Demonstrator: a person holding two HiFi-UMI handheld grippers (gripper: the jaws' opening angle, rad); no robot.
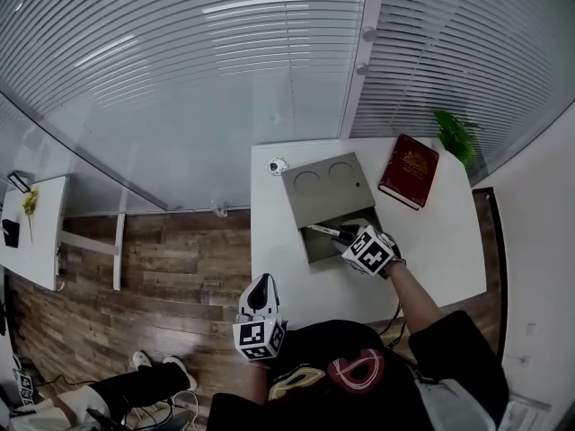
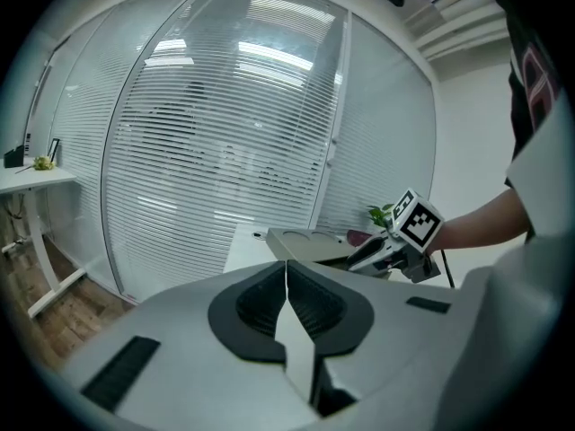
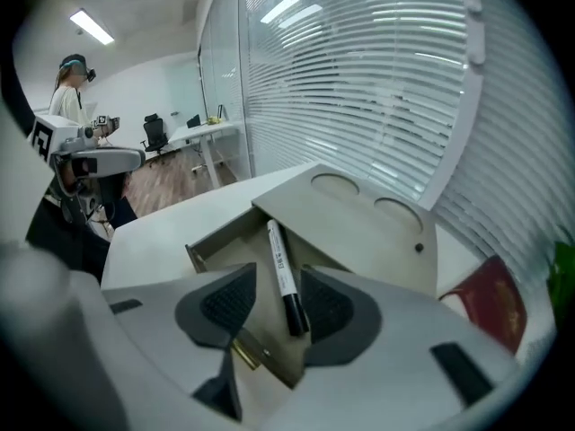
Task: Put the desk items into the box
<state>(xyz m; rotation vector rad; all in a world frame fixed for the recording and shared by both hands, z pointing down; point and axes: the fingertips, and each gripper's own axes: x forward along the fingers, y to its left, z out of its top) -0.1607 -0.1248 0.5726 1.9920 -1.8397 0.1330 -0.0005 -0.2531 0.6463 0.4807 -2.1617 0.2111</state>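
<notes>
Lying loose between the wide-spread right tool point(image 3: 278, 305), slim white plastic marker with black cap point(image 3: 283, 272), in flat grey box's point(image 3: 359, 223) open drawer; left tool point(image 2: 287, 281) closed, empty.

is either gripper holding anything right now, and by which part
Nothing is held. The right gripper has its jaws apart, and the marker lies unclamped between them over the open drawer. The left gripper is shut and empty.
</notes>
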